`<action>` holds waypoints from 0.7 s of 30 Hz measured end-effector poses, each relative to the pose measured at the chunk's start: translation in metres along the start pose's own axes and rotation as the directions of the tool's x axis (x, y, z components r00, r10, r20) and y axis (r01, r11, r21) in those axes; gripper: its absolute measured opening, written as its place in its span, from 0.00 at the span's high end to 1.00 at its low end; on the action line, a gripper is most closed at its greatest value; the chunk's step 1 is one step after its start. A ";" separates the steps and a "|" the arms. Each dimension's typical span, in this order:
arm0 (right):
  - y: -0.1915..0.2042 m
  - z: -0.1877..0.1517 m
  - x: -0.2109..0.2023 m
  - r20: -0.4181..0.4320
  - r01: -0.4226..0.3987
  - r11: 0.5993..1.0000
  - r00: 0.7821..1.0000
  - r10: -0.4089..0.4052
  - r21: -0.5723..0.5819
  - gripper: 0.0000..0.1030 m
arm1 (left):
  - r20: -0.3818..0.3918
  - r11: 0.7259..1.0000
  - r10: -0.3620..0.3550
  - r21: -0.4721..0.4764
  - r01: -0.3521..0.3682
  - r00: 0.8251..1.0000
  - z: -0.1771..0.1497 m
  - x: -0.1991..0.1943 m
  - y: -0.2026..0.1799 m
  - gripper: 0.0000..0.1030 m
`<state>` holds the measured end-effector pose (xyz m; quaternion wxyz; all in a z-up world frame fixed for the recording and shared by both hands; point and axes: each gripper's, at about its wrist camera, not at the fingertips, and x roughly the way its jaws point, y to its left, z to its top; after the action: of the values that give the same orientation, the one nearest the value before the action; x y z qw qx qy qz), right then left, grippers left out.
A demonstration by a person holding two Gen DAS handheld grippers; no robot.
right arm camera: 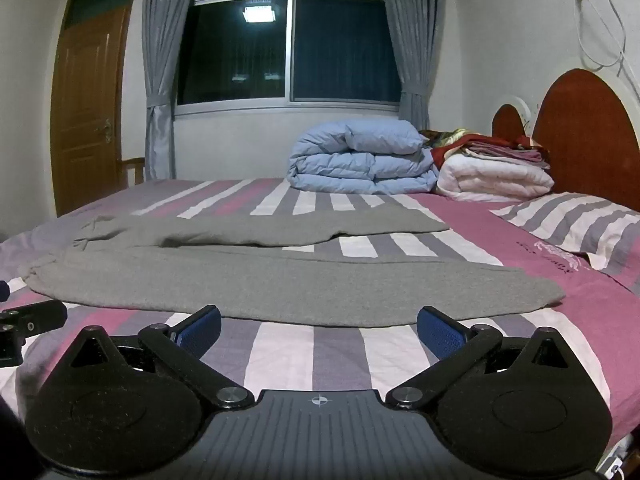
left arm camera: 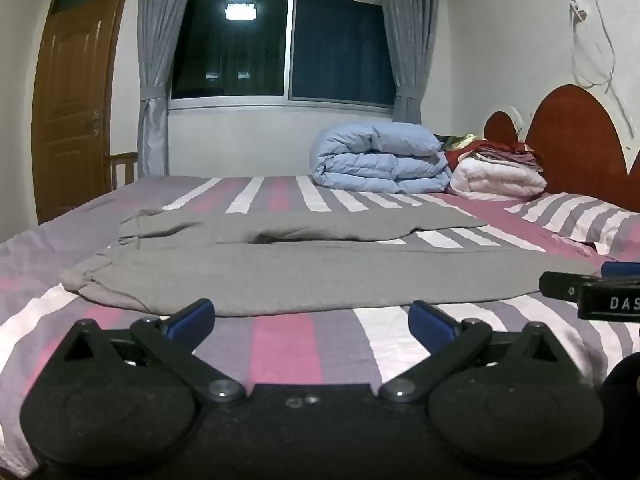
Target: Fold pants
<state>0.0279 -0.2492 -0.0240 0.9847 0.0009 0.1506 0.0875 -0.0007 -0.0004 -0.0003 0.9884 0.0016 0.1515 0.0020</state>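
Grey pants lie spread flat on the striped bedsheet, legs pointing right, waist at the left; they also show in the right wrist view. My left gripper is open and empty, low over the sheet just short of the near trouser leg's edge. My right gripper is open and empty, also just short of the near leg's edge. The right gripper shows at the right edge of the left wrist view; the left gripper shows at the left edge of the right wrist view.
A folded blue duvet and a stack of folded linens sit at the far side by the red headboard. A striped pillow lies at the right. A window, curtains and a wooden door stand behind.
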 end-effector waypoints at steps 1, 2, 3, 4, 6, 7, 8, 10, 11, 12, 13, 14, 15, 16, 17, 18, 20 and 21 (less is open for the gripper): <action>0.000 0.000 0.000 0.001 0.000 1.000 1.000 0.000 0.000 0.00 | -0.001 1.000 0.000 -0.001 0.000 1.000 0.000 0.000 0.000 0.06; 0.000 0.000 0.000 0.004 -0.001 1.000 1.000 0.001 0.003 0.00 | -0.008 1.000 -0.002 -0.004 0.002 1.000 0.000 0.000 0.000 0.06; 0.000 0.000 0.000 0.003 -0.001 1.000 1.000 0.001 0.003 0.00 | -0.008 1.000 -0.001 -0.002 0.001 1.000 0.000 0.000 -0.001 0.06; 0.000 0.000 0.000 0.001 -0.002 1.000 1.000 0.002 0.004 0.00 | -0.010 1.000 -0.003 -0.004 0.003 1.000 0.000 -0.001 -0.001 0.06; 0.000 0.000 0.000 0.000 -0.001 1.000 1.000 0.001 0.004 0.00 | -0.013 1.000 -0.003 -0.008 0.003 1.000 0.000 -0.001 -0.001 0.06; 0.000 0.000 0.000 -0.001 -0.001 1.000 1.000 0.001 0.004 0.00 | -0.015 1.000 -0.002 -0.007 0.002 1.000 0.000 0.000 -0.001 0.06; 0.000 0.000 0.000 -0.001 -0.001 1.000 1.000 0.001 0.003 0.00 | -0.016 1.000 -0.001 -0.006 0.001 1.000 0.000 0.000 -0.001 0.06; 0.000 0.000 0.000 -0.001 -0.001 1.000 1.000 0.001 0.004 0.00 | -0.018 1.000 -0.004 -0.007 0.004 1.000 0.000 0.000 -0.001 0.06; 0.000 0.000 0.000 0.000 -0.001 1.000 1.000 0.001 0.003 0.00 | -0.019 1.000 -0.003 -0.008 0.003 1.000 0.000 0.000 -0.001 0.06; 0.000 0.000 0.000 -0.001 -0.002 1.000 1.000 0.002 0.003 0.00 | -0.020 1.000 -0.004 -0.009 0.004 1.000 0.000 0.000 -0.001 0.06; 0.000 0.000 0.000 -0.001 -0.002 1.000 1.000 0.002 0.003 0.00 | -0.020 1.000 -0.005 -0.009 0.005 1.000 0.001 0.000 -0.001 0.06; 0.000 0.000 0.000 -0.001 -0.002 1.000 1.000 0.002 0.003 0.00 | -0.019 1.000 -0.004 -0.009 0.003 1.000 0.001 0.000 -0.001 0.06; 0.000 0.000 0.000 -0.001 -0.002 1.000 1.000 0.002 0.004 0.00 | -0.020 1.000 -0.002 -0.009 0.002 1.000 0.000 0.000 -0.001 0.06; 0.000 0.000 0.000 -0.001 -0.002 1.000 1.000 0.002 0.004 0.00 | -0.021 1.000 -0.003 -0.008 0.002 1.000 0.000 0.000 -0.001 0.06; 0.000 0.000 0.000 -0.001 -0.001 1.000 1.000 0.001 0.003 0.00 | -0.022 1.000 -0.002 -0.008 0.002 1.000 -0.002 0.002 0.004 0.06; 0.000 0.000 0.000 -0.001 -0.001 1.000 1.000 0.001 0.003 0.00 | -0.023 1.000 -0.002 -0.008 0.002 1.000 -0.003 0.003 0.005 0.06; 0.000 0.000 0.000 0.000 -0.001 1.000 1.000 0.001 0.004 0.00 | -0.023 1.000 -0.004 -0.008 0.004 1.000 -0.005 0.004 0.006 0.06; 0.000 0.000 0.000 -0.001 -0.001 1.000 1.000 0.001 0.003 0.00 | -0.024 1.000 -0.004 -0.008 0.004 1.000 -0.005 0.005 0.006 0.06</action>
<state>0.0282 -0.2496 -0.0244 0.9846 0.0025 0.1512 0.0878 0.0026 0.0057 -0.0070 0.9866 -0.0029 0.1632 0.0005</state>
